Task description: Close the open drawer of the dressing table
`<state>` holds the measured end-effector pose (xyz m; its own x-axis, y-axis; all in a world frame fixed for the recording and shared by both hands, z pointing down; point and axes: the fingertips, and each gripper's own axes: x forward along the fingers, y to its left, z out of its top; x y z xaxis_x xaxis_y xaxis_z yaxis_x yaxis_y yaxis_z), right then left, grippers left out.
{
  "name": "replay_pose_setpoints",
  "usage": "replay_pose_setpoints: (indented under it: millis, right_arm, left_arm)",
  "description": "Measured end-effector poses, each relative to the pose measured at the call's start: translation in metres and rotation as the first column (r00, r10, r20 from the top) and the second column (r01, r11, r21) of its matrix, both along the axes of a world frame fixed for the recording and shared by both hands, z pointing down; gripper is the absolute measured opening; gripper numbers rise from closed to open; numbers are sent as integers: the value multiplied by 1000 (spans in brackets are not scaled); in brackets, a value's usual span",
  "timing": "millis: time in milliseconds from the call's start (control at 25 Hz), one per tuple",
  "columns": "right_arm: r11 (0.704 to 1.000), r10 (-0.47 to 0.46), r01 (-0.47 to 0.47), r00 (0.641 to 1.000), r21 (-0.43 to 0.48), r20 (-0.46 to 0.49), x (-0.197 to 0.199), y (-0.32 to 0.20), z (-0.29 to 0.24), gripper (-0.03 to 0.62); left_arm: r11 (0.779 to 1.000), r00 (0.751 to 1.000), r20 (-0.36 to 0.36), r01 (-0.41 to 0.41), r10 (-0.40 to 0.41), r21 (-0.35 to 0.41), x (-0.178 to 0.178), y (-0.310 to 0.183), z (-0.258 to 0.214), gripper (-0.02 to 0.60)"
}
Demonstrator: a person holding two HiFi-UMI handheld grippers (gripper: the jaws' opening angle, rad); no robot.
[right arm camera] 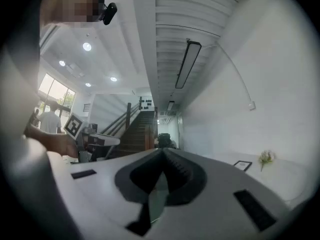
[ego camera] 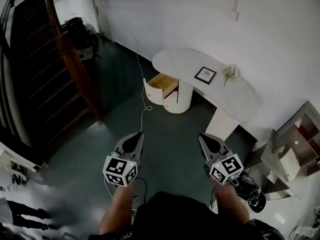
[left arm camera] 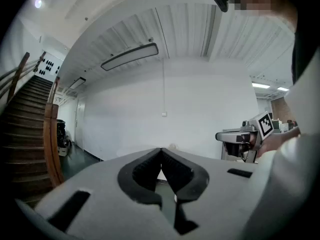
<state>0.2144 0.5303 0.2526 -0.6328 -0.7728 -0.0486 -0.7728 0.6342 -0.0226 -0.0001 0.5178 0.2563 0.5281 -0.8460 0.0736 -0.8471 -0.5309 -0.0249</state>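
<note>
Hovering with jaws pressed together on nothing, the left grey gripper (ego camera: 136,136) and the right grey gripper (ego camera: 202,138) sit well apart from the white curved-top dressing table (ego camera: 175,61). Its pale wooden drawer (ego camera: 161,84) stands pulled out, so closing looks not yet begun.
</note>
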Motion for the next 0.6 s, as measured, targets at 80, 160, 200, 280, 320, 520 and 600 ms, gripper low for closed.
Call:
replay_pose_setpoints:
  millis: [80,160,200,280,320,520,600]
  right_arm:
    - [1000,11,-11,1000,-5,4,10,-1,1,3]
    - [1000,21,-21,1000,-11,4,21,-2,3,3]
    - [1000,24,-24,1000,-14,4,26,-2,4,3]
    - [1000,24,-24,1000,-17,3,35,-1,8,2]
    - [1000,22,-22,1000,-19,2,39,-1,10,3]
    - [998,-8,8,1000,-55,3,57,1,22,3]
    - [997,-19,21,1000,-80,24,60,0,26,3]
  left_arm:
    - [1000,1000,-2,1,-1,-4,7,0,1,8]
    - [1000,1000,-3,1,-1,-7,14,0,2,8]
    - [1000,1000,-3,2,-2,-8,17,0,3,8]
    - [1000,1000,-5,5,-5,-13,23,0,7,8]
    - [1000,1000,-5,7,-7,-17,27,0,10,8]
    - [999,1000,1,18,-18,-39,44,-4,19,8]
    - [999,1000,-6,25,-25,-47,48,-4,23,8]
